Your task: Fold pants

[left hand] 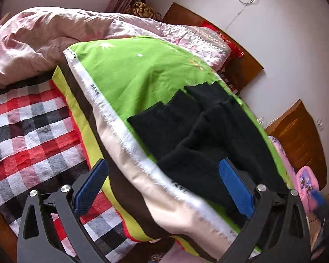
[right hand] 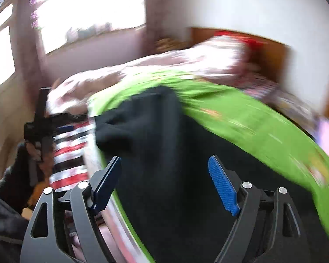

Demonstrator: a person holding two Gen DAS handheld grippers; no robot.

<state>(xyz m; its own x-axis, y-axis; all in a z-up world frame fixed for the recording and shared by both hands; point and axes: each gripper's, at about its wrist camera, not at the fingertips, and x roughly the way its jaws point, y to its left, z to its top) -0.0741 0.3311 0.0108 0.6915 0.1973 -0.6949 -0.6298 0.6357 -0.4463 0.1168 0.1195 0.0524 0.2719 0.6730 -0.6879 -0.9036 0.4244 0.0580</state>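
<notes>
A: Left wrist view. The left gripper [left hand: 162, 188] stands with its blue pads [left hand: 235, 188] wide apart and nothing pressed between them. Below and ahead of it lie the black pants [left hand: 199, 135], rumpled and partly doubled over, on a green sheet [left hand: 131, 74] that covers the near part of the bed.

B: What borders the sheet?

A: A white selvage strip [left hand: 111, 114] runs along its left edge; beyond it a red, white and black checked blanket [left hand: 30, 127] is seen. A pink quilt [left hand: 33, 41] is bunched at the far end, near the wooden headboard [left hand: 241, 50].

B: And the right wrist view?

A: Heavily blurred. The right gripper [right hand: 164, 184] is likewise spread, its pads clear of any cloth. The pants [right hand: 155, 135] fill the space ahead of it, dark against the green sheet [right hand: 263, 129]. Whether a fold has been laid flat cannot be told from this view.

B: Is the other tool visible there?

A: Yes, at the left edge, held in a person's hand [right hand: 36, 151] with a dark sleeve [right hand: 9, 188] beneath; its jaws are too blurred to read there.
</notes>
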